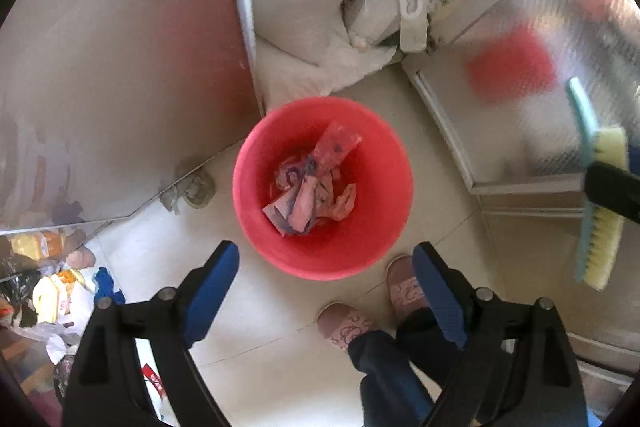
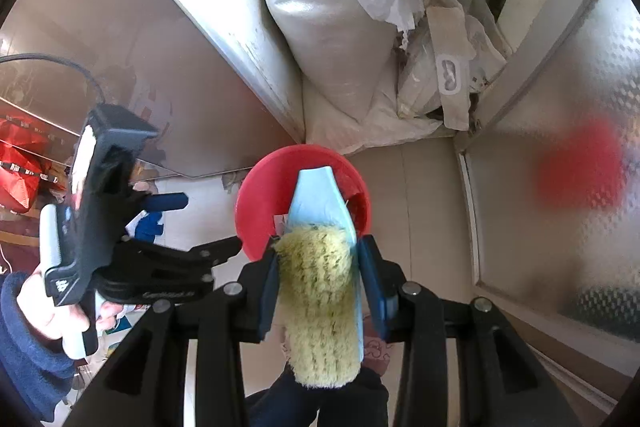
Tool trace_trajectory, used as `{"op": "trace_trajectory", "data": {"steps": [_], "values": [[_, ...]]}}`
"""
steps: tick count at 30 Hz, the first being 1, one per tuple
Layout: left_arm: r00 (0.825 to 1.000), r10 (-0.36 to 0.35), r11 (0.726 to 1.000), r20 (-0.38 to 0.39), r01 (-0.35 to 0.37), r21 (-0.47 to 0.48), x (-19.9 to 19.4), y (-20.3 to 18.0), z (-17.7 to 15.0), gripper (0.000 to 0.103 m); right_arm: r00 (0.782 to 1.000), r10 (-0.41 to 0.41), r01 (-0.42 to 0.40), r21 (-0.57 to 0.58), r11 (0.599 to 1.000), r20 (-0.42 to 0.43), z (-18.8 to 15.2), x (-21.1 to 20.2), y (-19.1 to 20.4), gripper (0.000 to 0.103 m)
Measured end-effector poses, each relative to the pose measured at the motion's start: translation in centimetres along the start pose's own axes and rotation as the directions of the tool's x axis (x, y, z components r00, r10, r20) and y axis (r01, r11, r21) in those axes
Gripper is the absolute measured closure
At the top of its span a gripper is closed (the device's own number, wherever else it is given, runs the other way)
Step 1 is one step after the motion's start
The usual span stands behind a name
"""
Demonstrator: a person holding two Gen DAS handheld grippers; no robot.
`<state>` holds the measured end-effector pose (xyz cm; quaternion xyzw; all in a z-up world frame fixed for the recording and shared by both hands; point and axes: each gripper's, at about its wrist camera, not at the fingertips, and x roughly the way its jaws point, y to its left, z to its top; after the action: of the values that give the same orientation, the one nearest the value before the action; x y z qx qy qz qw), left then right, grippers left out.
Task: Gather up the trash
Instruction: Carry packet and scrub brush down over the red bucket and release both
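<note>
Below, a red bucket [image 1: 322, 187] on the floor holds crumpled wrappers [image 1: 310, 187]. Above it, the left gripper [image 1: 326, 285] has its fingers wide and empty; beside it, the right gripper's [image 2: 318, 279] fingers clamp a scrubbing brush [image 2: 320, 299].

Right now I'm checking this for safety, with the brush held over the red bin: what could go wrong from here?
1. The right hand-held gripper clamps the brush directly above the red bin; a slip could drop it among the wrappers.
2. The person's slippers stand right beside the bin, so a step could tip it.
3. The left hand-held gripper hangs open and empty above the bin.
</note>
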<state>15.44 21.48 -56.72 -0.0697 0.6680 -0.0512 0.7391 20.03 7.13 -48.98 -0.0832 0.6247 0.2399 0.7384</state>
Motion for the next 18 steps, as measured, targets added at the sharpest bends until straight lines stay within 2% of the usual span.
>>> {"op": "trace_trajectory", "data": {"steps": [4,14,18], "values": [[0.999,0.013,0.999,0.035,-0.011,-0.038,-1.6,1.1,-0.3,0.012,1.000,0.016,-0.016,-0.030,0.999,-0.003,0.6,0.4,1.0,0.068],[0.995,0.096,0.993,0.030,-0.093,-0.077,-1.8,3.9,-1.5,0.012,0.997,0.060,-0.065,-0.127,0.990,-0.042,1.7,4.2,3.9,0.067],[0.994,0.100,0.991,0.037,-0.096,-0.095,-1.9,4.8,-2.0,0.012,0.997,0.065,-0.071,-0.139,0.988,-0.045,1.8,5.1,4.5,0.067]]}}
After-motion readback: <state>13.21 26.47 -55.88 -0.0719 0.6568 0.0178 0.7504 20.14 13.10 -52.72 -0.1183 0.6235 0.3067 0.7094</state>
